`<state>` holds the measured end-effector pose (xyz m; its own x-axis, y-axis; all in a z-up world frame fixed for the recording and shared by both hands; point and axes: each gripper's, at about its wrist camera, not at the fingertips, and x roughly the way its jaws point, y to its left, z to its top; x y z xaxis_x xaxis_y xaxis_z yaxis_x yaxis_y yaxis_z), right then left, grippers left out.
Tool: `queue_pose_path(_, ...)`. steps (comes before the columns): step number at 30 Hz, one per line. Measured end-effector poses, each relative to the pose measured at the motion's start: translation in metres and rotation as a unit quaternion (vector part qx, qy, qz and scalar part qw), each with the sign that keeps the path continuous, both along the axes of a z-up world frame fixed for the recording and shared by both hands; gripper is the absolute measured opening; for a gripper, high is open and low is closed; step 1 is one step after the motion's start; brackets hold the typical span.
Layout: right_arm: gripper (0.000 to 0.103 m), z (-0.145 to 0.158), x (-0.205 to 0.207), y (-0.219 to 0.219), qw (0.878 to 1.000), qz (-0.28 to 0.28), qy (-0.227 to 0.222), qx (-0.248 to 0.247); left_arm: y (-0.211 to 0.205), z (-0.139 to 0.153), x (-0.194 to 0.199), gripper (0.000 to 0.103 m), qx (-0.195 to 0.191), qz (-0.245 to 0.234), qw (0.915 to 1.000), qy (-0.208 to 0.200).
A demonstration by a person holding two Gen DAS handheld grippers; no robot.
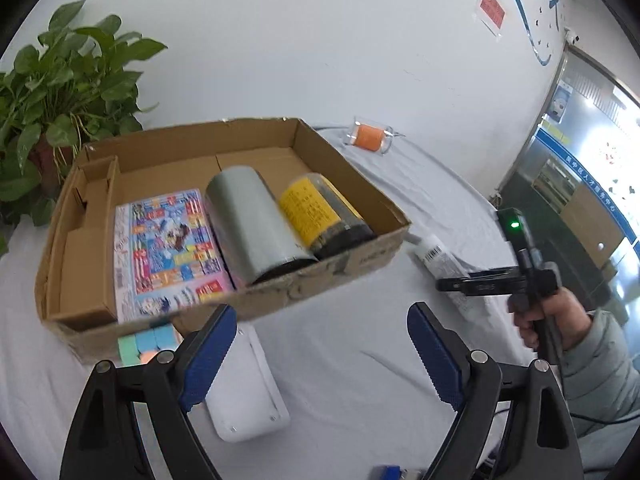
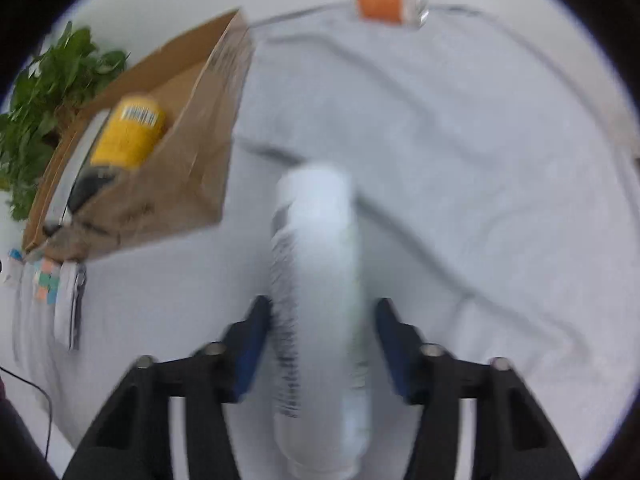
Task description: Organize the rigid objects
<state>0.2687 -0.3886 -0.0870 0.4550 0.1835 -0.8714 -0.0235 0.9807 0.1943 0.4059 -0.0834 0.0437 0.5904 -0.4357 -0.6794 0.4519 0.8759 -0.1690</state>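
Fingers of the right gripper stand either side of a white bottle lying lengthwise on the cloth; the left pad looks to touch it, a sliver of gap shows at the right pad, and blur hides more — cannot tell whether it is clamped yet. Left gripper spread wide, holding nothing, with a white flat device on the cloth just under its left finger.

Outward: cardboard box beside the bottle, holding a colourful printed booklet, a grey cylinder and a yellow-labelled jar. Pastel cube sits at the box's near wall. Orange-filled clear container lies far off at the table edge. Potted plant behind the box.

Step in hand, as judged: taking up the bottle. Next calls for a firm close, a lift, then carrying left over the box wall.

Writing: barcodes on bottle and jar; jar text too small to read.
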Motion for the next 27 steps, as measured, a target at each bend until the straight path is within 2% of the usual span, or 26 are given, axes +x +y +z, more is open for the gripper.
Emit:
queue_pose_path(3,0.043,0.0,-0.008,0.024,0.998,0.036,-0.038,-0.043,0.013,0.0,-0.022,0.087,0.0,-0.009,0.9999,0.007)
queue_pose_path(5,0.043,0.002,-0.015,0.041,0.996,0.071,-0.04,-0.027,0.012,0.001,-0.027,0.087,-0.001,-0.031,0.9995,0.0)
queue_pose_path(7,0.043,0.002,-0.029,0.071,0.987,0.146,-0.052,-0.043,0.008,-0.002,-0.03,0.087,-0.003,-0.064,0.998,0.005)
queue_pose_path(8,0.043,0.002,-0.04,0.088,0.977,0.199,-0.06,-0.056,0.003,-0.004,-0.028,0.087,-0.002,-0.08,0.9968,0.008)
queue_pose_path(9,0.043,0.003,-0.055,0.104,0.96,0.262,-0.068,-0.066,-0.003,-0.007,-0.028,0.087,-0.001,-0.095,0.9954,0.013)
queue_pose_path(11,0.043,0.003,-0.084,0.127,0.922,0.368,-0.08,-0.087,-0.02,-0.019,-0.021,0.087,-0.005,-0.125,0.9912,0.043)
queue_pose_path(12,0.043,0.003,-0.099,0.136,0.898,0.416,-0.091,-0.108,-0.029,-0.028,-0.017,0.087,-0.015,-0.144,0.9875,0.063)
queue_pose_path(13,0.044,0.003,-0.108,0.139,0.882,0.441,-0.099,-0.131,-0.037,-0.035,-0.014,0.087,-0.025,-0.162,0.9831,0.081)
queue_pose_path(15,0.045,0.005,-0.114,0.136,0.871,0.456,-0.093,-0.158,-0.053,-0.053,-0.008,0.085,-0.042,-0.194,0.9731,0.117)
queue_pose_path(17,0.046,0.008,-0.118,0.126,0.87,0.449,-0.084,-0.184,-0.076,-0.071,-0.006,0.082,-0.038,-0.22,0.964,0.144)
queue_pose_path(19,0.046,0.013,-0.12,0.115,0.873,0.423,-0.091,-0.223,-0.098,-0.083,-0.006,0.071,-0.034,-0.247,0.9553,0.159)
queue_pose_path(21,0.046,0.017,-0.124,0.102,0.88,0.392,-0.099,-0.249,-0.12,-0.092,-0.007,0.071,-0.03,-0.274,0.9455,0.174)
queue_pose_path(22,0.046,0.019,-0.126,0.097,0.884,0.377,-0.103,-0.258,-0.132,-0.096,-0.008,0.067,-0.021,-0.287,0.9413,0.177)
queue_pose_path(23,0.046,0.022,-0.129,0.088,0.889,0.359,-0.109,-0.264,-0.143,-0.099,-0.009,0.058,-0.01,-0.297,0.9378,0.179)
queue_pose_path(24,0.046,0.022,-0.131,0.08,0.896,0.336,-0.114,-0.266,-0.152,-0.1,-0.011,0.056,0.001,-0.304,0.9354,0.18)
queue_pose_path(27,0.046,0.027,-0.136,0.056,0.921,0.284,-0.12,-0.239,-0.168,-0.09,-0.009,0.056,0.008,-0.309,0.9383,0.155)
